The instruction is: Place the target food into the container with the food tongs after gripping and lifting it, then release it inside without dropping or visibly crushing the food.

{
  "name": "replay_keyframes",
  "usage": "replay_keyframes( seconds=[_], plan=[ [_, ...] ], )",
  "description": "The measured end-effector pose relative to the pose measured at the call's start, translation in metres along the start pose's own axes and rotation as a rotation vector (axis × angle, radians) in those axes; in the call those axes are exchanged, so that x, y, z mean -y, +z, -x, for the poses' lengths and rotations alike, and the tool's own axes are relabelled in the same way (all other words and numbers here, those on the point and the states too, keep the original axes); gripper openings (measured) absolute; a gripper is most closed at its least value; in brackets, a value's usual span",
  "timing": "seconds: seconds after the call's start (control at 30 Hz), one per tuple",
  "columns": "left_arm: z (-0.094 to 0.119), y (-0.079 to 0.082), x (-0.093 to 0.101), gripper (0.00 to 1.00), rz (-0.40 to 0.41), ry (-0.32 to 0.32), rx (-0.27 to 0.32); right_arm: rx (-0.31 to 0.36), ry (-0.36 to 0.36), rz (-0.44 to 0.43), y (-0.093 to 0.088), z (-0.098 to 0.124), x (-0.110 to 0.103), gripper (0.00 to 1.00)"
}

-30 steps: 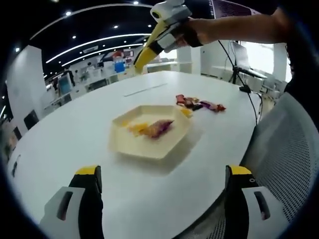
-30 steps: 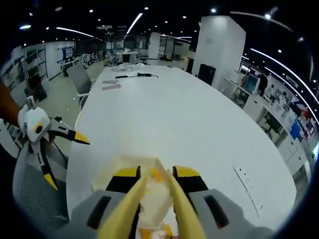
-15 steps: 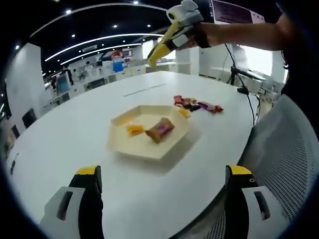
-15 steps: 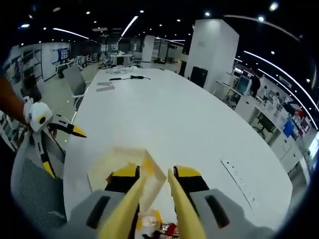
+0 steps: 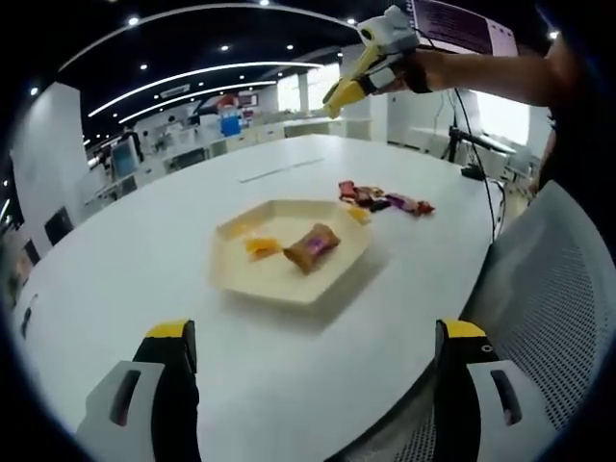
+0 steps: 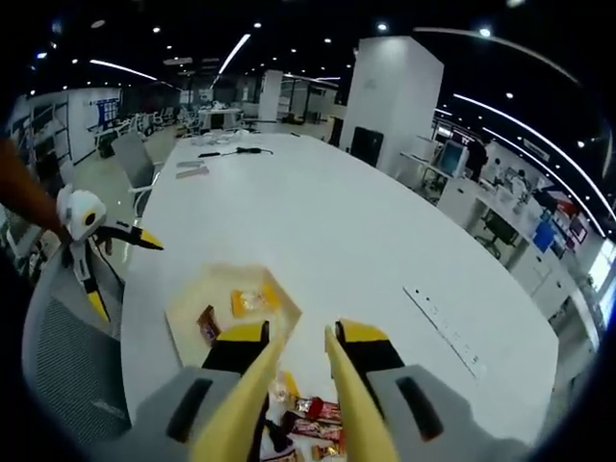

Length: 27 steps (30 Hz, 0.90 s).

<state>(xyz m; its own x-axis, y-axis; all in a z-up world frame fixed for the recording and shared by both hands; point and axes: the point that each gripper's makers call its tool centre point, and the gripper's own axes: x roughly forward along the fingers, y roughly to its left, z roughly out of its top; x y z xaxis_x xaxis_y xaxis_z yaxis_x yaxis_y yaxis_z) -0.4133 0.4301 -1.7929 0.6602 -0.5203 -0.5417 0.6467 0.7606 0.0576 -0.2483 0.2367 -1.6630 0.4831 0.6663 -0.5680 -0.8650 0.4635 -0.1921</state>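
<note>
A large white oval table [image 5: 144,260] carried everything, with a grey mesh chair [image 5: 558,289] at its near edge at about 4 o'clock in the left gripper view. Near the table's centre sat the container [image 5: 289,279], a pale cream hexagonal tray with a low rim. Inside it lay the target food [image 5: 311,247], a brown and purple wrapped snack lying tilted, and just beside it at 9 o'clock a smaller orange-yellow wrapped piece [image 5: 260,247]. Outside the tray, at 2 o'clock from it, a small heap of wrapped snacks [image 5: 385,202] in red, purple and orange rested on the table. The left gripper [image 5: 308,385] had its two yellow-tipped jaws spread wide with nothing between them. At 1 o'clock in that view the right gripper [image 5: 371,58] was held high above the table, clasping the yellow food tongs [image 5: 346,89]. The right gripper view looked straight down the tongs, whose arms were parted and empty, and showed the tray from above with both pieces in it; it also showed the left gripper at 9 o'clock, off the table's edge above the chair.
</note>
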Motion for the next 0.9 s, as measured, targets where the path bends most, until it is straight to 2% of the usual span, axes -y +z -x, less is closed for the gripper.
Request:
replay_keyframes(
  seconds=[0.2, 0.67, 0.77, 0.9],
  plan=[
    [0.000, -0.001, 0.000, 0.99, 0.001, 0.000, -0.008, 0.015, 0.017, -0.016, -0.012, 0.018, -0.001, 0.27],
    [-0.001, -0.003, 0.000, 0.99, 0.001, -0.004, -0.013, 0.005, -0.012, -0.063, -0.052, 0.058, 0.003, 0.27],
    [-0.001, -0.003, 0.001, 0.99, -0.001, -0.006, -0.016, 0.005, -0.013, -0.073, -0.056, 0.064, 0.002, 0.27],
    [-0.001, -0.003, 0.001, 0.99, 0.002, -0.005, -0.015, 0.011, -0.024, -0.106, -0.071, 0.080, -0.004, 0.27]
  ],
)
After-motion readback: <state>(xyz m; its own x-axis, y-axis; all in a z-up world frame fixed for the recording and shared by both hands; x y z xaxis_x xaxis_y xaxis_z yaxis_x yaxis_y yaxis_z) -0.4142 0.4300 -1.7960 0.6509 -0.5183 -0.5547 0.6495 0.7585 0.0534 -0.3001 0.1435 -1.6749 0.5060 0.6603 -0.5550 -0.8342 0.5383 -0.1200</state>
